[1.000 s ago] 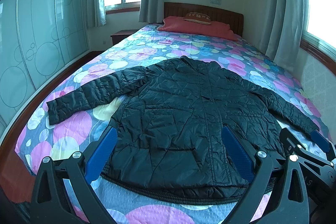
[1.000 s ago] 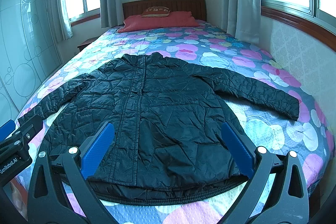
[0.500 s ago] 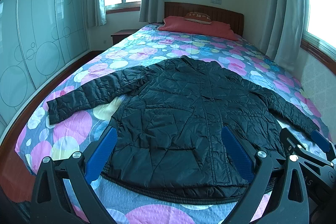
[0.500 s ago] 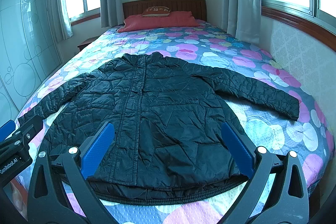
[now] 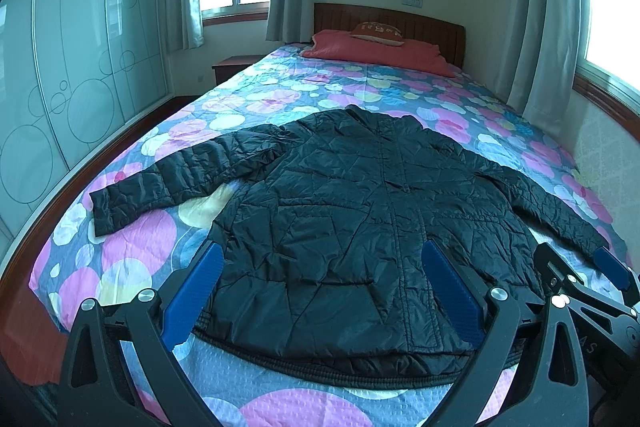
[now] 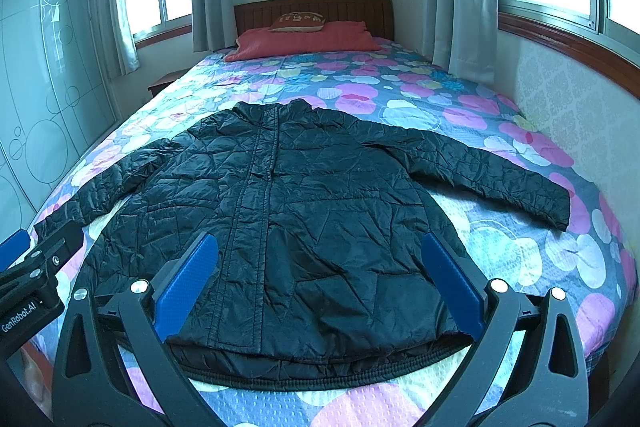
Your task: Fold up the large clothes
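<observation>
Waiting at the hem: nothing folded

Lying flat and face up on the bed (image 5: 132, 251), the black jacket (image 5: 360, 211) had its front closed, both sleeves spread outward and the collar pointing toward the headboard; no fold showed anywhere, so by my reading the whole task was left to do.

Starting on the left, the left sleeve (image 5: 168, 179) ran out well beyond the left gripper (image 5: 320, 287), its cuff resting near the bed's left edge with a strip of flowered cover around it. That gripper hovered with its fingers spread wide and empty, and the jacket's lower hem lay just ahead, between the blue pads (image 5: 192, 291). The right gripper (image 6: 328, 279) hung beside it, likewise released and holding nothing, framing the hem's right half. Farther right, the right sleeve (image 6: 492, 175) reached toward the wall, its cuff short of the bed's right edge.

Room for moving looked generous: bare cover lay beyond the collar up to the red pillow (image 6: 304, 39), and a band of cover sat below the hem. The wall crowded the right side, while the left side dropped to open floor beside the wardrobe (image 5: 60, 67).
</observation>
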Motion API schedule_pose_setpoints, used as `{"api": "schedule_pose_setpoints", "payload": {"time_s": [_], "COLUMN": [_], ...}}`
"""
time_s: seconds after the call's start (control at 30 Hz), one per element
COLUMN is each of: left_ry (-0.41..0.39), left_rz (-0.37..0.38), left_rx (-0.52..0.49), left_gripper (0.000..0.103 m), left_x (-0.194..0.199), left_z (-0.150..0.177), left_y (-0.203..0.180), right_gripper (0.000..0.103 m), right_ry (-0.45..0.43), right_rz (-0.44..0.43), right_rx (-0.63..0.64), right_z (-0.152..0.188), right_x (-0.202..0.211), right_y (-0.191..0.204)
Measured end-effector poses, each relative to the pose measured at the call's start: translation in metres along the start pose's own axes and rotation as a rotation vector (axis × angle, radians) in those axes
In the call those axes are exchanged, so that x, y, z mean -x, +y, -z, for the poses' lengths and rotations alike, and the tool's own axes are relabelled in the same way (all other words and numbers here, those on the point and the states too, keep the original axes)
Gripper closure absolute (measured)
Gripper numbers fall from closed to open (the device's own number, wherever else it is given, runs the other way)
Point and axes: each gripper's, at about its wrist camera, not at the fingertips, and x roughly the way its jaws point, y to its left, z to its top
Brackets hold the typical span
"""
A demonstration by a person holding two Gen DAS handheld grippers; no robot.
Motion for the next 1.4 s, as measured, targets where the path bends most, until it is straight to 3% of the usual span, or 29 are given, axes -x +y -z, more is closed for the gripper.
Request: {"api": "schedule_pose_setpoints", "payload": {"time_s": [1.03,1.27,1.4], "left_ry": [0.028,0.076,0.121], "left_rz": [-0.006,-0.052,-0.123], "left_rx": [0.018,0.118,0.166], "left_gripper": [0.004,0.004,0.004], "left_x": [-0.015,-0.059,-0.095], "left_z": [0.012,-0.002,-0.004], "left_y": [0.013,0.040,0.065], "right_gripper": [0.002,0.002,0.002], "right_ry": [0.017,0.040,0.060], "right_rz": [0.000,0.027,0.059], "right_rx": [-0.002,-0.109,-0.261], "right_z": [0.005,-0.001,-0.003], "right_x": [-0.013,-0.045,-0.078], "right_y": [0.005,-0.039,-0.103]}}
